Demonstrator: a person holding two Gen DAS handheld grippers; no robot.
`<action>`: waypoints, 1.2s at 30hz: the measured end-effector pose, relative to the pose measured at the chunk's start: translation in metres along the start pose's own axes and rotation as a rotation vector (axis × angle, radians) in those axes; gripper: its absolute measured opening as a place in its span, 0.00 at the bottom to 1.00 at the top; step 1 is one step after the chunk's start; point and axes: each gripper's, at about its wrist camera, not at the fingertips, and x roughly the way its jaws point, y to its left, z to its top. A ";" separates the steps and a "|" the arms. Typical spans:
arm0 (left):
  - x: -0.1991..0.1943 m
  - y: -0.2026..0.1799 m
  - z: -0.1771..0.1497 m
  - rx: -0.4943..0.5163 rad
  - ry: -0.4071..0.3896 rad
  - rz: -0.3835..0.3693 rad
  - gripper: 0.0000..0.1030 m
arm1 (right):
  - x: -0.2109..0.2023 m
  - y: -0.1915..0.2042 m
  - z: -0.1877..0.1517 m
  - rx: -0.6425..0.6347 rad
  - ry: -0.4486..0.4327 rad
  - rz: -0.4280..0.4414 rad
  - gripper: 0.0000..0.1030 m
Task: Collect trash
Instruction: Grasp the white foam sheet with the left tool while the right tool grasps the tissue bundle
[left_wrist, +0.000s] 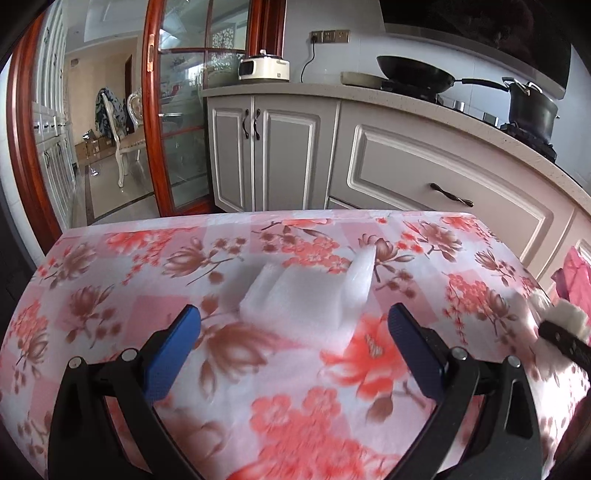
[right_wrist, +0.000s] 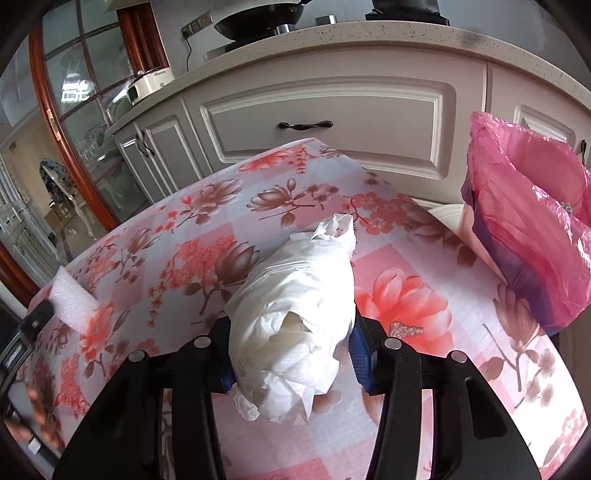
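Observation:
A white foam piece lies on the flowered tablecloth just ahead of my left gripper. That gripper is open, its blue pads spread wider than the foam and not touching it. In the right wrist view, my right gripper is shut on a crumpled white paper wad, which bulges up and forward between the pads. The same foam shows at the far left there. A pink-lined trash bin stands off the table's right side.
Grey kitchen cabinets run close behind the table's far edge. A wok and a pot sit on the stove above. A glass door with a red frame stands at the left. The right gripper's tip shows at the left view's right edge.

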 end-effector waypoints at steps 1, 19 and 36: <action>0.005 -0.001 0.002 0.003 0.007 0.005 0.95 | -0.001 0.001 -0.001 -0.001 -0.001 0.010 0.45; 0.047 -0.020 0.015 0.037 0.103 -0.004 0.64 | -0.024 0.002 -0.008 0.000 -0.020 0.077 0.45; -0.069 -0.015 -0.036 0.004 -0.018 -0.083 0.62 | -0.067 0.023 -0.041 -0.104 -0.036 0.102 0.45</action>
